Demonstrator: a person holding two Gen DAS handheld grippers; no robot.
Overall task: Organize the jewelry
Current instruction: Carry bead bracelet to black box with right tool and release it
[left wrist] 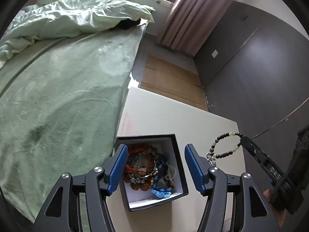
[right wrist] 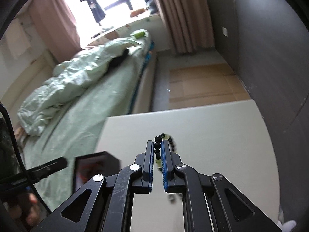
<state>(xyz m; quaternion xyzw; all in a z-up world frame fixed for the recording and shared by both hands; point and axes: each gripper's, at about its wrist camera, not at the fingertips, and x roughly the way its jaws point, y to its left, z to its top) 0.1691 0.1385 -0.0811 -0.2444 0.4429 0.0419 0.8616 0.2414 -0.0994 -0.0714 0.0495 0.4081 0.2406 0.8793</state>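
Note:
A black jewelry box (left wrist: 178, 160) with a white inside stands on the white table (left wrist: 193, 119), full of tangled bracelets and necklaces (left wrist: 148, 172). My left gripper (left wrist: 156, 150) is open and empty, its blue pads either side of the box. My right gripper (right wrist: 156, 145) is shut on a beaded bracelet (right wrist: 157, 145) of dark and pale green beads. In the left wrist view the bracelet (left wrist: 226, 145) hangs in the air from the right gripper's tip (left wrist: 243, 140), right of the box, with a small metal charm at its bottom. The box shows blurred in the right wrist view (right wrist: 92, 168).
A bed with a green sheet (left wrist: 58, 106) and crumpled duvet (left wrist: 77, 15) borders the table on the left. A dark grey wall (left wrist: 260, 67) is on the right. Cardboard (left wrist: 170, 79) lies on the floor beyond the table, near pink curtains (left wrist: 191, 15).

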